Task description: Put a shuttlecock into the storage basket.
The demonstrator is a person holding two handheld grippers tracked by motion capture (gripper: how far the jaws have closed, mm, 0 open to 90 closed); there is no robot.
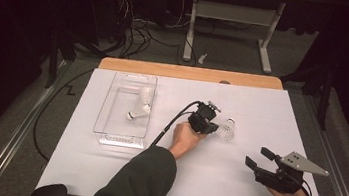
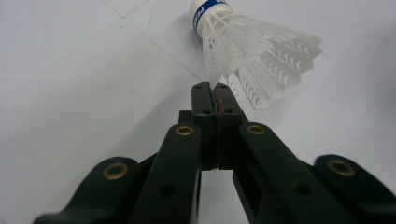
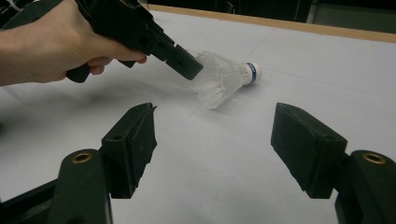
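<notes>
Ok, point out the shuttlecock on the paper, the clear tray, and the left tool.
shuttlecock (image 2: 252, 51), left gripper view, on its feather skirt.
clear tray (image 1: 107, 101), high view, on its left wall.
left tool (image 2: 216, 93), left gripper view, at its closed tips.

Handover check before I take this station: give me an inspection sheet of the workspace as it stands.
Surface: white sheet over a wooden table, flat.
Job's things: shuttlecock lying on the sheet; clear tray at left holding two more shuttlecocks.
Clutter: nothing seen.
Grippers: left claw shut on the shuttlecock's skirt edge; right claw open, holding nothing.
Cables: left gripper's cable trails over the sheet; floor wires behind the table.
Surroundings: dark room, desk frame beyond.
</notes>
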